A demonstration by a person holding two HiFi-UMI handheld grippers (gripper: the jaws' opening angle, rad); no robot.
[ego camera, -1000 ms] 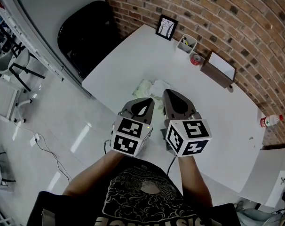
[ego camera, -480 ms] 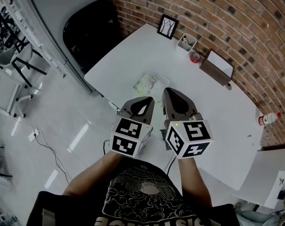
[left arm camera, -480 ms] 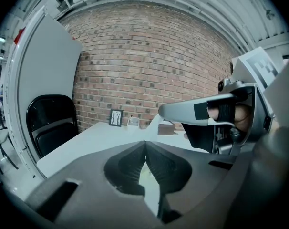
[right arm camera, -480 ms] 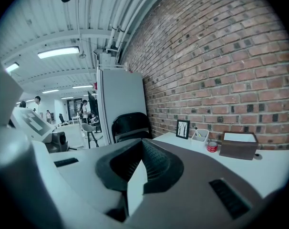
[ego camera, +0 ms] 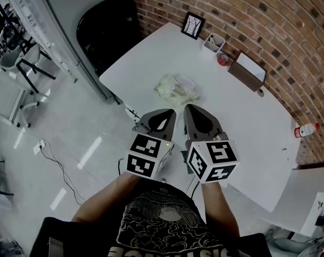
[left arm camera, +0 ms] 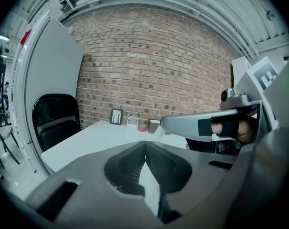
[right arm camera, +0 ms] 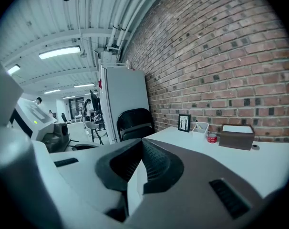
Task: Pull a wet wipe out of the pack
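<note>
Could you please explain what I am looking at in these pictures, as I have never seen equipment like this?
There is no robot here: a person holds a two-jaw tool in each hand. The head view looks down from a camera on the person's head at the left gripper and the right gripper. The other two views come from cameras riding on those grippers. Both have their jaws together and hold nothing. On the white table are the wet wipe pack, a picture frame and a brown box.
</note>
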